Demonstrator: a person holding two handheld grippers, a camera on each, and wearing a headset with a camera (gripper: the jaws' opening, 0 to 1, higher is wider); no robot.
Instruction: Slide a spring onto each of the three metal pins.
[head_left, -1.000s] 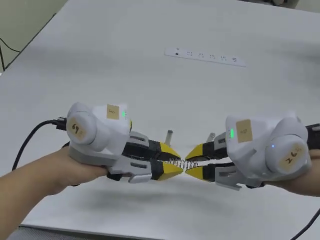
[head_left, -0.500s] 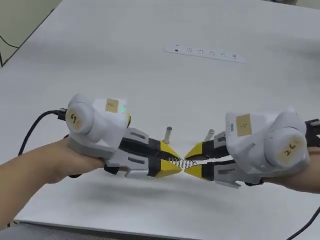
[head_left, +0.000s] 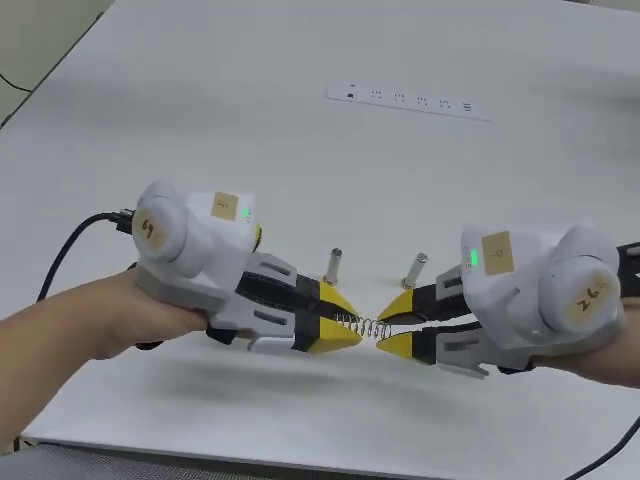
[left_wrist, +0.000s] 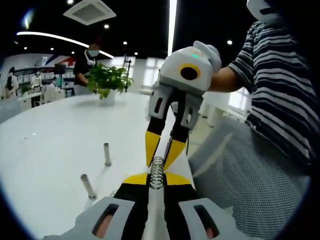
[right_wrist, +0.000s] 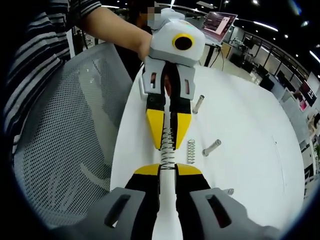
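A small coil spring (head_left: 369, 325) is stretched in the air between my two grippers, just above the white table (head_left: 300, 150) near its front edge. My left gripper (head_left: 357, 332) is shut on one end and my right gripper (head_left: 382, 340) is shut on the other, tip to tip. In the right gripper view the spring (right_wrist: 167, 147) runs from my right gripper (right_wrist: 168, 169) into the left one's yellow jaws. Two upright metal pins (head_left: 334, 265) (head_left: 415, 268) stand just behind the grippers. Another spring (right_wrist: 191, 150) lies on the table beside a pin (right_wrist: 212, 148).
A white power strip (head_left: 405, 100) lies far back on the table. A grey mesh chair (right_wrist: 65, 125) sits just off the table's near edge. A person in a striped shirt (left_wrist: 280, 90) holds the grippers. A potted plant (left_wrist: 107, 82) stands at the table's far end.
The right gripper has drawn a little to the right, so the spring between the tips looks longer. Both pins now show fully behind the grippers.
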